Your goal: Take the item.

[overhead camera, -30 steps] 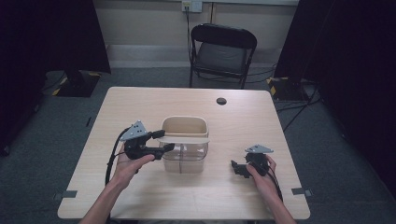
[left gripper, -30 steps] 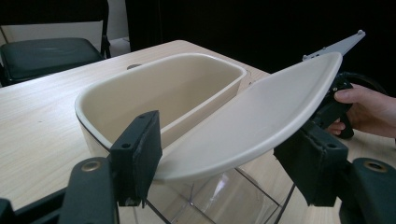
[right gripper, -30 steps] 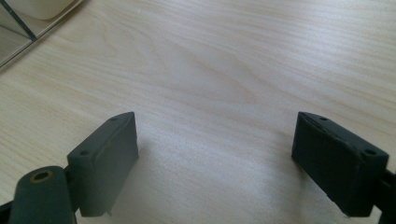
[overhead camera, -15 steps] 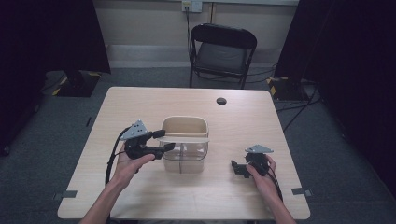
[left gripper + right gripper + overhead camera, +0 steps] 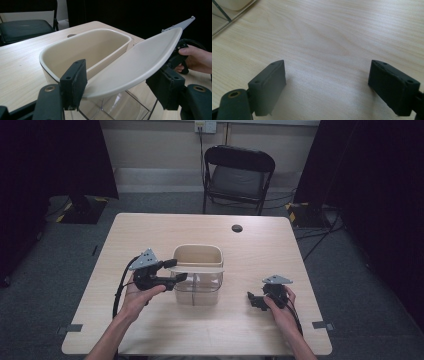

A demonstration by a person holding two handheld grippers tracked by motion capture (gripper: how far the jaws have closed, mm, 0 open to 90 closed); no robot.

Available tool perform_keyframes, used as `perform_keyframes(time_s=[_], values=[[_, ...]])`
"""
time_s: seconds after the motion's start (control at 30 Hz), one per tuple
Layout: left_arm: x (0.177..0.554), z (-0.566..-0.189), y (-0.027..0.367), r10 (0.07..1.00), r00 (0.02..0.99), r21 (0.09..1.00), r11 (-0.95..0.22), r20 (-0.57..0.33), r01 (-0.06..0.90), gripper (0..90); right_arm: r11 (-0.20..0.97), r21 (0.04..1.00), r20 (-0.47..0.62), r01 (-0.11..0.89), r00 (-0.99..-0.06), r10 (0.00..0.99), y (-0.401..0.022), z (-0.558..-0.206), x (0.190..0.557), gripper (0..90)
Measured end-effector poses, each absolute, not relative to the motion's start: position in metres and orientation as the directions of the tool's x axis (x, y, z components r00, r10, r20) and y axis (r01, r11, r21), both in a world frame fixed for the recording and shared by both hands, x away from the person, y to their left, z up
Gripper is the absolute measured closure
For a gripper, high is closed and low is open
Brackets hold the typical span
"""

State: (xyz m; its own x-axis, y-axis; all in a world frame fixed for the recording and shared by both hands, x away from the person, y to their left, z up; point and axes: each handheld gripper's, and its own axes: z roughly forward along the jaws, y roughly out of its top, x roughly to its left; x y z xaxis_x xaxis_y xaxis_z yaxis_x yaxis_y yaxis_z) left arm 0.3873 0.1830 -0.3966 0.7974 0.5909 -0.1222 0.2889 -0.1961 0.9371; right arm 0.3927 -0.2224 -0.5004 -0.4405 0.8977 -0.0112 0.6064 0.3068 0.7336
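The left gripper [image 5: 175, 270] is clamping the lid [image 5: 135, 67] over the bin [image 5: 197, 292] — a slip could tip it; beside the bin, the right gripper [image 5: 256, 300] is idling wide open, empty.

Wood-grain table [image 5: 150, 227], light, rectangular. Small dark round spot [image 5: 237, 228] on tabletop near far edge, right of centre. Black folding chair [image 5: 239, 174] beyond far edge, facing table, standing on grey carpet [image 5: 50, 265]. Wall outlet [image 5: 205, 125] on pale wall above chair, cable hanging down. Black curtains [image 5: 385, 195] both sides. Yellow-black tape [image 5: 300, 212] on floor right of chair, more at left by dark stand.
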Motion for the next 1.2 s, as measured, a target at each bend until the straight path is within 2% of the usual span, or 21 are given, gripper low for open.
perform_keyframes(time_s=[1.2], values=[[0.3871,-0.3968,0.1824,0.588,0.799,0.937,-0.192,-0.127,0.291,32.4,0.307,0.734,-0.011,0.606,-0.440,0.898,-0.2224,-0.5004,0.3927,14.0]])
